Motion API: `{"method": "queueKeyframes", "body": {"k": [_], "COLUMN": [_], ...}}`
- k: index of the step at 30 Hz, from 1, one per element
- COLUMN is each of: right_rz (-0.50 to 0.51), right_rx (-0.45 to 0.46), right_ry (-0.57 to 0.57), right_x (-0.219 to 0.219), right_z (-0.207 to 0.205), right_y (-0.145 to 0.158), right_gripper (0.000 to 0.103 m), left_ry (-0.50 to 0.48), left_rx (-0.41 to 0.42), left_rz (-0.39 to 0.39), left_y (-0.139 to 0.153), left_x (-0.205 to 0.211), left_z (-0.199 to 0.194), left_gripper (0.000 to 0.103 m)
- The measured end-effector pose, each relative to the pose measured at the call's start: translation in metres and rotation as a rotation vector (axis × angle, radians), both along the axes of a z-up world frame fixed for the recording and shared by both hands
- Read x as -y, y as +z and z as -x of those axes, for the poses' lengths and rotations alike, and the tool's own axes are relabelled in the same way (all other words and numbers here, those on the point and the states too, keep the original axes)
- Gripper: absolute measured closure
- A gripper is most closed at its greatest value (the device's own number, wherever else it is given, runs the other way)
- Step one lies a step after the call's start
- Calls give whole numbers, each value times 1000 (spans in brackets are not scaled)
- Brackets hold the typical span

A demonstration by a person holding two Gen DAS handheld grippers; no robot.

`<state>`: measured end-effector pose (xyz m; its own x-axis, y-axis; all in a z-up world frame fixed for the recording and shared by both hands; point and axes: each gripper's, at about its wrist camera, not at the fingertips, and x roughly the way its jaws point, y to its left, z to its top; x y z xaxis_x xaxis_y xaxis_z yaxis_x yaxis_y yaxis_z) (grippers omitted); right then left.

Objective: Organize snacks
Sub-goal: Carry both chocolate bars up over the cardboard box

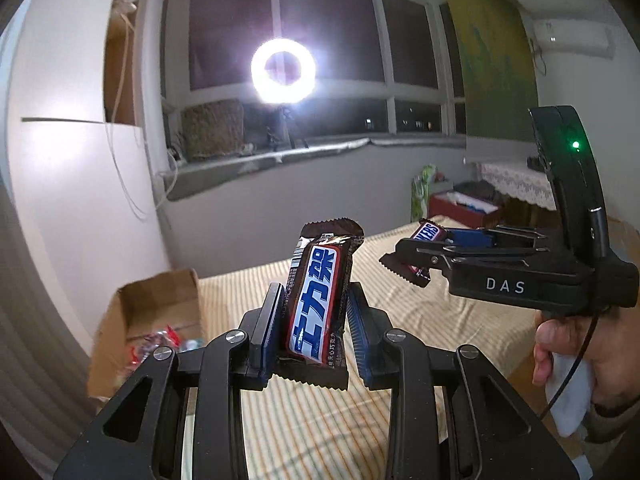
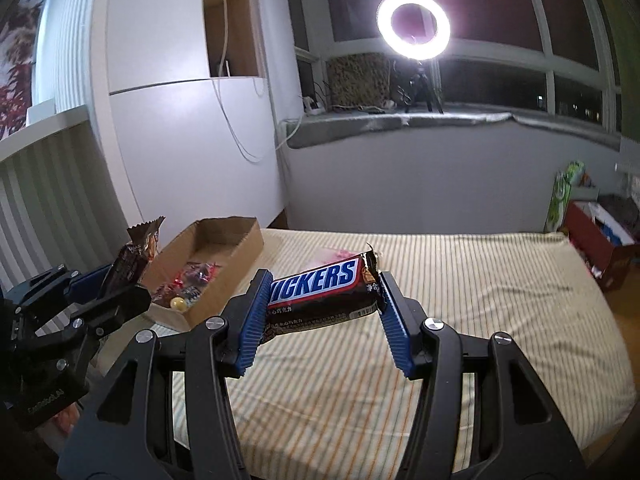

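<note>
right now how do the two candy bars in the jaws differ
The left candy bar stands nearly upright, gripped across its narrow width; the right candy bar lies crosswise, gripped by its ends. The left shows Chinese lettering, the right "SNICKERS". Both are brown-wrapped, held above the striped bed.

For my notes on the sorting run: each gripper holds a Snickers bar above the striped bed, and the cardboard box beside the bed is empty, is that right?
Not quite: the cardboard box is not empty. The right wrist view shows wrapped sweets lying inside it. The rest stands: the left gripper and right gripper each hold a Snickers bar above the striped bed.
</note>
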<state>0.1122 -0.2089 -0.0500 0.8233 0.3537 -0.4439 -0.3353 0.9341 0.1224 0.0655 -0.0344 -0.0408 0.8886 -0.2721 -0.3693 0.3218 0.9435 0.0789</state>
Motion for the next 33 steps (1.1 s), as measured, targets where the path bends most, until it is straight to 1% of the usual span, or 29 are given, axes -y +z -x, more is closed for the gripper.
{"method": "queueKeyframes", "body": {"k": [5, 9, 13, 19, 24, 26, 29, 33], "right_rz": [31, 61, 92, 118, 118, 112, 106, 103], "right_rx": [2, -11, -29, -54, -61, -61, -49, -25], "right_ry": [20, 46, 91, 183, 267, 283, 304, 318], "right_x": [-24, -48, -83, -138, -183, -192, -204, -214], "right_z": [1, -2, -12, -32, -52, -60, -71, -84], "right_y": [7, 5, -2, -12, -22, -23, -19, -13], "right_gripper": [48, 48, 48, 48, 48, 48, 48, 48], "left_ry": [19, 44, 78, 168, 251, 279, 304, 317], "left_rx": [14, 13, 7, -12, -28, -29, -21, 15], "left_rz": [32, 66, 93, 131, 148, 151, 143, 130], "left_y": [1, -1, -5, -17, -25, -26, -23, -10], "left_x": [-19, -41, -63, -107, -141, -152, -160, -163], "left_z": [7, 8, 6, -3, -12, -16, -25, -36], "left_gripper": [73, 73, 73, 73, 73, 73, 73, 73]}}
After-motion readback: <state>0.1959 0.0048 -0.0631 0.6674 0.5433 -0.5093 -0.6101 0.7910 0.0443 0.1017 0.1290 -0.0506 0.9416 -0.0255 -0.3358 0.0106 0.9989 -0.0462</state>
